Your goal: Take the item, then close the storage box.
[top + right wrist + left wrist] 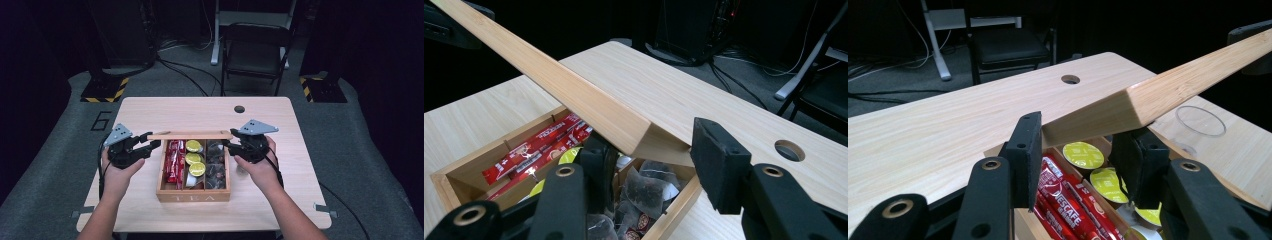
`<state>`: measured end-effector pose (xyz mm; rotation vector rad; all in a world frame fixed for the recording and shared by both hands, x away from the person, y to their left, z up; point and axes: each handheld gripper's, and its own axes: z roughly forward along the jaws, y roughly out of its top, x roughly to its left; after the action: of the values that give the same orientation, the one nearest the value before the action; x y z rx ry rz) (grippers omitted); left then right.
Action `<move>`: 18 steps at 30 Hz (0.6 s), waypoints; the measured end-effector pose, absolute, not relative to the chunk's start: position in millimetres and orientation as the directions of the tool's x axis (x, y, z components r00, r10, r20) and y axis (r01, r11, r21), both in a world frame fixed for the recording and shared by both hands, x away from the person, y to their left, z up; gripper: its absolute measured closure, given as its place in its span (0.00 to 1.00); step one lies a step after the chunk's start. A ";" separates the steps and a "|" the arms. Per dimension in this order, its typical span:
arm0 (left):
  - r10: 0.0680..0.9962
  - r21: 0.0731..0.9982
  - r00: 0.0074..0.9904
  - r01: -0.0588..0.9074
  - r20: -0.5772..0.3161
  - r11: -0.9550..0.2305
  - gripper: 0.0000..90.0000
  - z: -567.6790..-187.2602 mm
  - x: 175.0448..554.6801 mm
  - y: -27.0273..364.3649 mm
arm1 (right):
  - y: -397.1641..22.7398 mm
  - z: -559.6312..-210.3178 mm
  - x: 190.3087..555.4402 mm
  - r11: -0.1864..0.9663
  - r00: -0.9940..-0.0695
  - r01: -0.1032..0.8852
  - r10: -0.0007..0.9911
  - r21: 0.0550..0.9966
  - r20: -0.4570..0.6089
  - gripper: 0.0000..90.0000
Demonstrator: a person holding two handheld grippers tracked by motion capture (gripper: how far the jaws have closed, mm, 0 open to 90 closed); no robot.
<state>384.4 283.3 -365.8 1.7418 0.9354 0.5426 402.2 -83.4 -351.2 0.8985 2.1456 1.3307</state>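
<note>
One wooden box point(193, 196) marked TEA, on the worktop point(150, 112), split into three lengthwise compartments. Left compartment: red stick sachets point(173, 161), tightly packed, exact count not clear. Middle compartment: three yellow-green capsules point(193, 157) in a row. Right compartment: a heap of dark tea bags point(215, 165), number unclear. One wooden lid point(190, 135), raised at the far side of the box, edge-on from above. One clear plastic cup point(1200, 121) on the worktop just right of the box.

Two hands in from the near edge, forearms angled inward, one at each side of the box. Left gripper point(148, 140) at the lid's left end, pointing right; right gripper point(229, 143) at the lid's right end, pointing left.

Left gripper: jaws narrow, closed around the lid's corner, pads against the wood on both sides. Right gripper: jaws partly apart, lid's corner between them, near pad under the wood, far pad standing clear of it.
</note>
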 end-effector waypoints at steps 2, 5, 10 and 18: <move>0.806 0.929 0.585 0.340 -0.085 -0.148 0.62 -364.6 384.3 281.8 | -84.3 -351.7 402.6 0.326 -0.687 0.277 0.725 0.904 -0.051 0.60; 0.812 0.925 0.579 0.345 -0.078 -0.157 0.60 -361.8 383.6 279.7 | -85.0 -351.5 403.0 0.327 -0.690 0.277 0.722 0.903 -0.050 0.60; 0.810 0.922 0.583 0.346 -0.065 -0.175 0.60 -361.4 383.1 279.4 | -84.2 -351.9 400.4 0.316 -0.683 0.293 0.729 0.902 -0.034 0.60; 0.802 0.917 0.596 0.335 -0.030 -0.215 0.60 -365.9 377.0 279.2 | -84.9 -356.6 393.9 0.337 -0.690 0.286 0.722 0.897 -0.051 0.60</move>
<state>377.0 279.2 -365.9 1.8003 0.9273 0.5702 393.9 -84.9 -356.6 0.8844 2.1626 1.3169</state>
